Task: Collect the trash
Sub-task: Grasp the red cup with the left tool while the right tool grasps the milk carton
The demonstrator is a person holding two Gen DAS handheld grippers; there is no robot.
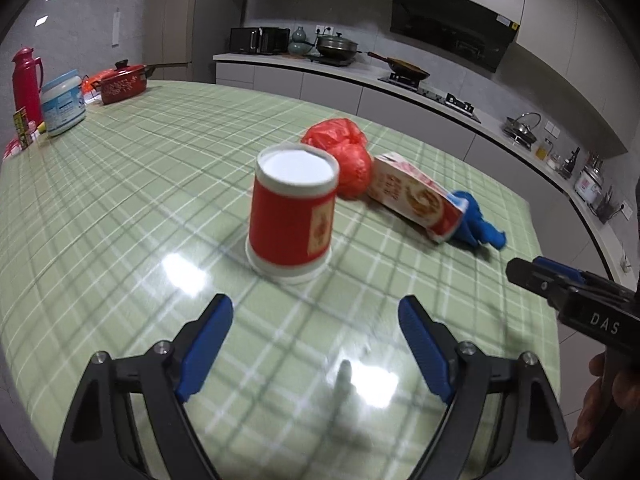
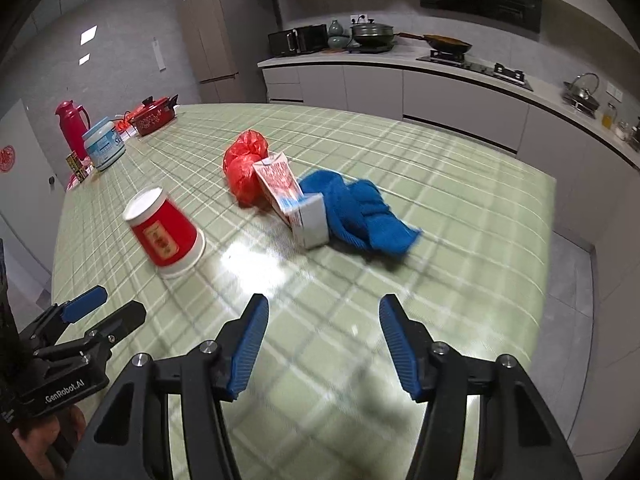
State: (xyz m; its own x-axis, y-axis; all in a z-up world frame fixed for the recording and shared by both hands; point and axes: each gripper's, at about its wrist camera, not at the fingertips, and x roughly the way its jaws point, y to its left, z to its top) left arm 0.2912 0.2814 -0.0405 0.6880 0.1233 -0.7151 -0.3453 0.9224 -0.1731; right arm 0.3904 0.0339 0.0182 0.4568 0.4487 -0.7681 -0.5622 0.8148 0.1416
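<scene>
The left gripper (image 1: 316, 316) and right gripper (image 2: 324, 316) are held apart, with nothing gripped. At twelve o'clock of the left, a red paper cup (image 1: 292, 216) is seen upturned, white-rimmed, with a label.

Grey walls (image 2: 120, 12), white cabinets (image 2: 372, 88), green checked table (image 1: 160, 184)
</scene>
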